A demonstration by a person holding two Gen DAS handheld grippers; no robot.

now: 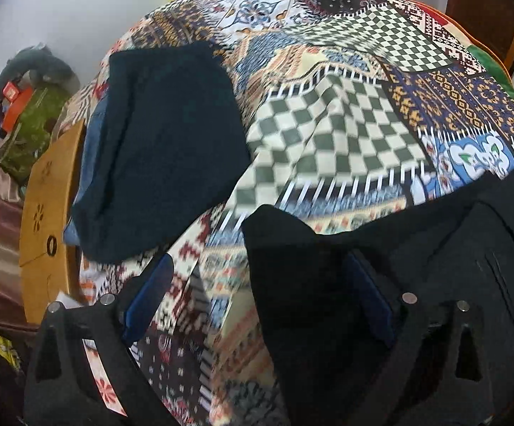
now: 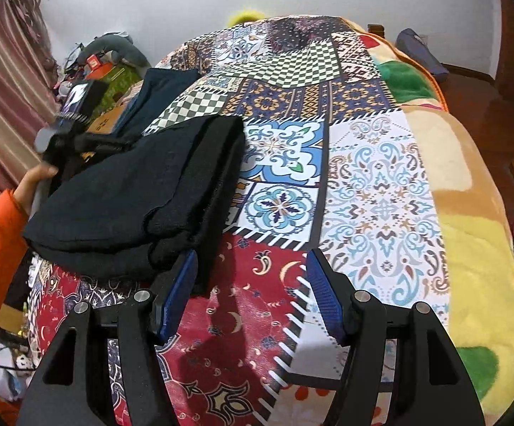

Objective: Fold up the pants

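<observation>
Black folded pants (image 2: pixel 132 195) lie on the patchwork bed sheet (image 2: pixel 363 184), thick and a little uneven at the near edge. My right gripper (image 2: pixel 251 254) hovers open at their near right corner. Its left pad (image 2: pixel 177 298) is beside the pants' edge, and only sheet shows between the pads. In the left wrist view the same pants (image 1: pixel 327 301) fill the lower right. My left gripper (image 1: pixel 258 259) stands wide open over their corner, with cloth against the right pad (image 1: pixel 370 298) but not pinched. A hand in an orange sleeve (image 2: pixel 33 177) holds that tool at the pants' far left side.
A stack of folded dark teal and denim garments (image 1: pixel 157 149) sits at the sheet's left edge by a round wooden board (image 1: pixel 47 220). Cluttered bags (image 1: pixel 33 120) and a striped curtain (image 2: pixel 5 88) lie beyond. A yellow fleece blanket (image 2: pixel 469 248) covers the bed's right side.
</observation>
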